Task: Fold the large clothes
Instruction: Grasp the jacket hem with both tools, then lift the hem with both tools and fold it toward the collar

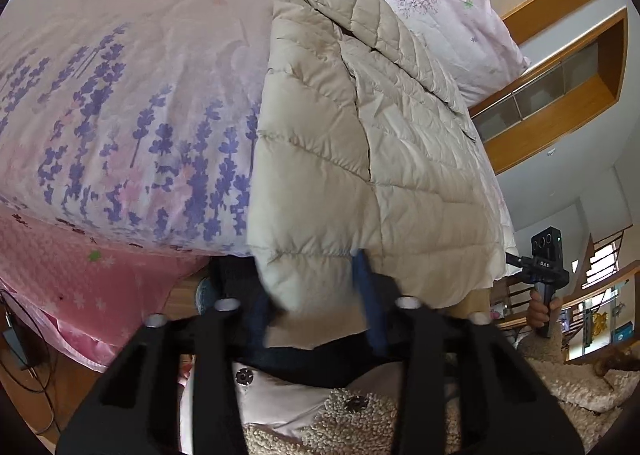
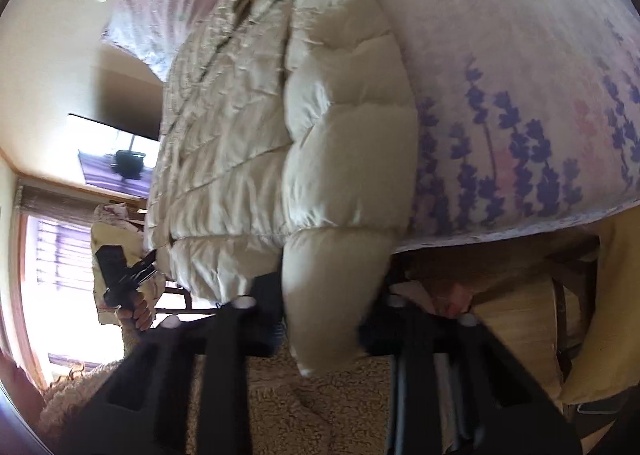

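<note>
A cream quilted puffer jacket (image 1: 360,135) lies along the bed, its lower end hanging over the bed's edge. My left gripper (image 1: 320,307) is shut on the jacket's bottom hem at one corner. In the right wrist view the jacket (image 2: 280,115) stretches away up the bed, and my right gripper (image 2: 324,319) is shut on the end of a puffy sleeve or hem corner that hangs down between its fingers. Each gripper shows in the other's view: the right one (image 1: 546,275) beside the jacket's far hem, the left one (image 2: 124,271) likewise.
The bed has a floral quilt (image 1: 120,115) with purple and pink flowers and pink pillows (image 1: 448,15) at the head. A pink bed skirt (image 1: 80,287) hangs at the side. Wooden floor, cables and a wooden shelf (image 1: 560,95) are around. My fleece-clad body is close below.
</note>
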